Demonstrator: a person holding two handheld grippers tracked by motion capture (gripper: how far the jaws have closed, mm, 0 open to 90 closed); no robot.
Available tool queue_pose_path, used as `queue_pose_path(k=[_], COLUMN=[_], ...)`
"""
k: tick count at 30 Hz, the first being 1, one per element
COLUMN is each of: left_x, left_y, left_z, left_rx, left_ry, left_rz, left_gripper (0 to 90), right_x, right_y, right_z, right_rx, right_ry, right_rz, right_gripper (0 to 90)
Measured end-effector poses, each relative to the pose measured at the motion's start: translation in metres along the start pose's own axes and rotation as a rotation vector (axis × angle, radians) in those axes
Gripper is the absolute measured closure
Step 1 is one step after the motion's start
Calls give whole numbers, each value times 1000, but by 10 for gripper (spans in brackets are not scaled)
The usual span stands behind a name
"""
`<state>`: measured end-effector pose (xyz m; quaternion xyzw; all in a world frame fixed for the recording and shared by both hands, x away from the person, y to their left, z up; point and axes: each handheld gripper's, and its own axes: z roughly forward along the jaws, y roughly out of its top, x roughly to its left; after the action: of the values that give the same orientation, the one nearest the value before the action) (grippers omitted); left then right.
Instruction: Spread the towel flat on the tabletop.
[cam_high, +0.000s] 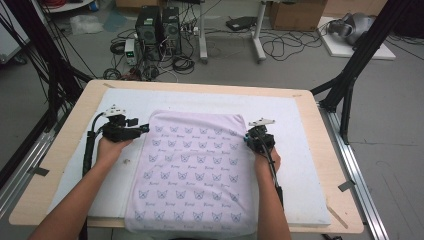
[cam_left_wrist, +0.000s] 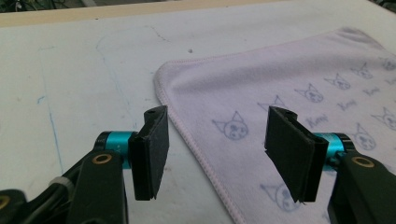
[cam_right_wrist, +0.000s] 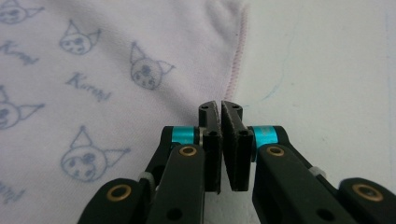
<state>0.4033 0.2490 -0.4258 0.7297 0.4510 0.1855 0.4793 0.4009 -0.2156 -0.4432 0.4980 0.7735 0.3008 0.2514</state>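
Observation:
A pale pink towel (cam_high: 192, 165) printed with small cat faces lies flat on the white mat (cam_high: 300, 115), its near end hanging over the table's front edge. My left gripper (cam_high: 142, 127) is by the towel's far left corner. In the left gripper view the left gripper (cam_left_wrist: 218, 114) stands open, with the towel (cam_left_wrist: 280, 74) and its hemmed edge below the gap, untouched by the pads. My right gripper (cam_high: 248, 134) is at the towel's right edge. In the right gripper view the right gripper (cam_right_wrist: 220, 105) is shut, tips right at the hem of the towel (cam_right_wrist: 116, 46); a pinch on the hem cannot be made out.
The mat covers a wooden table (cam_high: 327, 165) with bare margins left and right of the towel. Black frame posts (cam_high: 350, 75) stand at both far corners. Computer towers (cam_high: 157, 30) and loose cables lie on the floor beyond.

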Motion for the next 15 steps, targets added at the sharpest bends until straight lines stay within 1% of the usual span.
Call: queue_pose_path(k=[1,2,3,4,5,7,8,9,10,12,13,14,15], left_x=[-1,-3,-5,-6,-8,-11,-11,-12,-12,-12,-11,-12,-12], left_y=[-2,-3,-5,-7,-8,-13,-15,-16,-18,-20,-20,-20,-21], left_z=[-3,-7,-10,-14,-18,-24,-26,-27,-28,-30,-31,-31,-33], left_rx=[-4,5,-5,-23,-35,-58,-69,-80,-91,-109,-109,-109,-109], left_ry=[-1,-10,-16,-21,-27,-49,-61,-75,-88,-108,-114,-109,-111], left_rz=[5,11,13,15,19,14,9,4,-4,-19,-26,-31,-42], left_gripper=[396,391,381,376,376,371,363,348,339,312,299,274,236], right_x=[0,-2,-3,-4,-6,-11,-12,-13,-14,-14,-12,-11,-8], right_y=[0,1,1,1,0,-2,-3,-5,-8,-14,-17,-19,-23], right_z=[0,0,-1,-4,-8,-22,-30,-37,-43,-55,-59,-64,-68], right_rx=[2,5,2,-3,-16,-86,-115,-142,-164,-179,-184,-187,-191], right_ry=[-3,-15,-27,-41,-31,-2,24,47,67,118,137,151,159], right_rz=[19,40,48,43,49,78,97,101,92,94,75,56,41], right_gripper=[845,779,749,683,660,553,520,490,446,368,340,304,258])
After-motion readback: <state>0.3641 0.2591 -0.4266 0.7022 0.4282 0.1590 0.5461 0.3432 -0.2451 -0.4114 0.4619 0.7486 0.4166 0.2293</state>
